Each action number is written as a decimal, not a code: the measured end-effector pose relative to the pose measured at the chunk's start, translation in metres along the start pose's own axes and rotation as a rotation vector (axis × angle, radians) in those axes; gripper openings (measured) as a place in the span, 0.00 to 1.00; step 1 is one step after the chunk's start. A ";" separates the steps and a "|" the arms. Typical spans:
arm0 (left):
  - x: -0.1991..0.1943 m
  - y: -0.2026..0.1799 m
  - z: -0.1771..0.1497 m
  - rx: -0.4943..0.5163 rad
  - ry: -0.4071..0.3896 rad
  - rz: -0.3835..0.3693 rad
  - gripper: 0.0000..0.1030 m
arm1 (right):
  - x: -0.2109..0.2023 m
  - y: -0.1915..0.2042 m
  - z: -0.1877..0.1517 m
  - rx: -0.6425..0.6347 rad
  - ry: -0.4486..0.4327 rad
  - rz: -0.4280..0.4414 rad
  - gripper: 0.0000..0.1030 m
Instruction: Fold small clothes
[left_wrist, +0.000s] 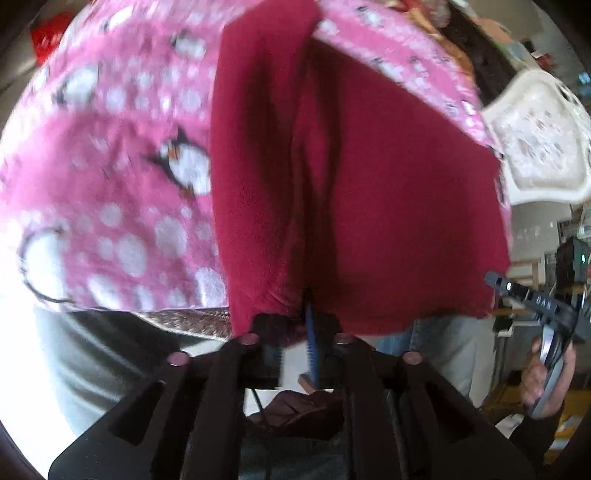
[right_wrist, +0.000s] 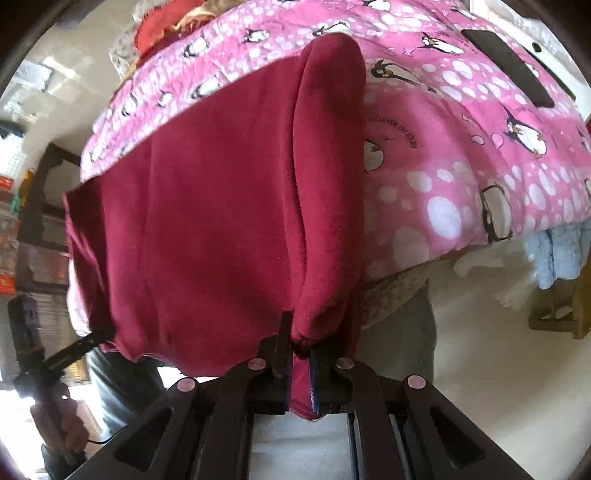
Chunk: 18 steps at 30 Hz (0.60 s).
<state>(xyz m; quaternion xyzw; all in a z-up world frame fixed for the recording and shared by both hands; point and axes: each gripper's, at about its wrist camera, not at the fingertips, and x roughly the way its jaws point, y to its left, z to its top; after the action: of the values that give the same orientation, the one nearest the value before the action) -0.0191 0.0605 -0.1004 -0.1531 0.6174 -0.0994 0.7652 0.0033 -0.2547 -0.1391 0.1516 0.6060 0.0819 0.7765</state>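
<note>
A dark red fleece garment (left_wrist: 369, 192) hangs stretched between two handheld grippers at the edge of a surface draped in a pink penguin-print blanket (left_wrist: 110, 177), most of its length lying up over the blanket. The left gripper (left_wrist: 303, 332) is pinched tight on the cloth's lower hem, a blue strip showing between its closed jaws, while the fabric bunches into a deep vertical fold just above. The right gripper (right_wrist: 299, 350) likewise bites the hem, a tongue of red cloth poking down between its fingers. In the left wrist view, the right gripper and the hand (left_wrist: 546, 373) holding it appear at the far right, partly cut off by the lens edge. In the right wrist view, the left gripper sits low at the left, its tip lost under the garment's corner. What kind of garment this is cannot be told; folds hide its shape. A white plastic chair (left_wrist: 543, 136) stands beyond the blanket, blurred. A dark flat object (right_wrist: 506, 66), possibly a phone, lies on the blanket.
</note>
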 end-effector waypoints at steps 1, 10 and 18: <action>-0.012 -0.005 -0.001 0.046 -0.012 0.012 0.27 | -0.006 -0.002 0.000 -0.012 -0.007 0.002 0.18; -0.079 -0.047 0.038 0.206 -0.140 0.105 0.52 | -0.069 0.001 0.025 -0.070 -0.172 0.064 0.71; -0.026 -0.025 0.160 0.146 -0.174 0.207 0.58 | -0.032 -0.016 0.131 0.050 -0.183 0.055 0.71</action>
<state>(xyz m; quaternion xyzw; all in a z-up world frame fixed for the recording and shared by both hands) 0.1321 0.0642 -0.0375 -0.0408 0.5524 -0.0509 0.8310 0.1210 -0.2974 -0.0861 0.1944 0.5301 0.0741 0.8220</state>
